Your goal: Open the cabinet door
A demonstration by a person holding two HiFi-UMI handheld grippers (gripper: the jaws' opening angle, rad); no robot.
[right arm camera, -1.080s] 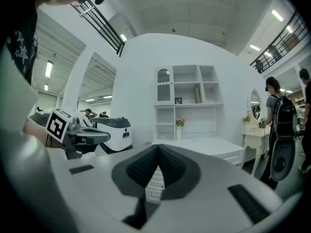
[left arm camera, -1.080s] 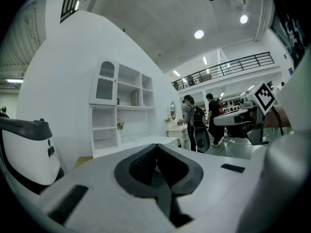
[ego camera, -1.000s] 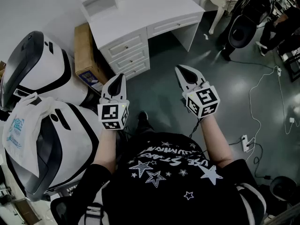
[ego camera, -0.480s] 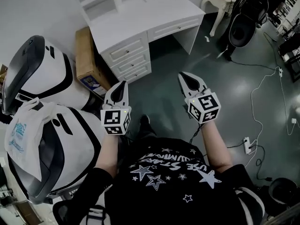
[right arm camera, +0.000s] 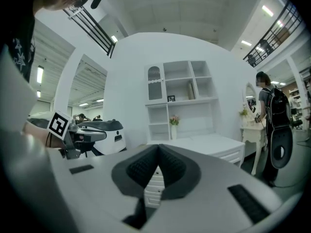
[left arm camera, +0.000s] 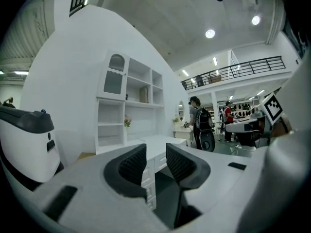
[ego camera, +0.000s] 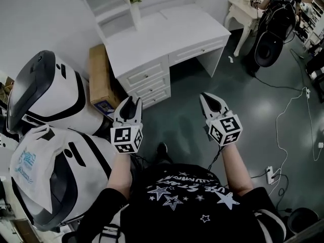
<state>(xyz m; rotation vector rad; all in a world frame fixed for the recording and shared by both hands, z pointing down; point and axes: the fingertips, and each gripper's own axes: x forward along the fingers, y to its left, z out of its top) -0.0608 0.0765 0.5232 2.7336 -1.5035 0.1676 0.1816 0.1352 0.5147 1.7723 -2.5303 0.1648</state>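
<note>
grippers are both hanging well short of the white desk (ego camera: 167,34), pointing roughly level at it, with open floor lying between them and its front. the cabinet door (left arm camera: 115,77) is sitting at the upper left corner of the shelf unit (left arm camera: 141,96) that is standing on the back of the desk. from where the person is standing it is lying ahead, higher up and off to the left. it is a narrow panel with an arched top, its long axis running upright. i cannot tell from here which edge is carrying the hinges, or where a knob might be.

the left gripper (left arm camera: 155,150) is spreading its jaws right now, a narrow gap showing between the ribbed pads and nothing in it. the right gripper (right arm camera: 158,152) is holding its jaws pressed together, tips meeting, gripping nothing.

i'm judging the left gripper to be the nearer one, since it is sitting on the door's side of the desk. reaching the door is calling for a move forward and up.

counting: one cabinet door, two grippers, three stacked drawers (ego camera: 148,86) at the desk's left end, one vase of flowers (ego camera: 135,11) on the desk, one cardboard box (ego camera: 101,80) leaning just left of the desk, and two white pod machines (ego camera: 45,95) further left of it.
</note>
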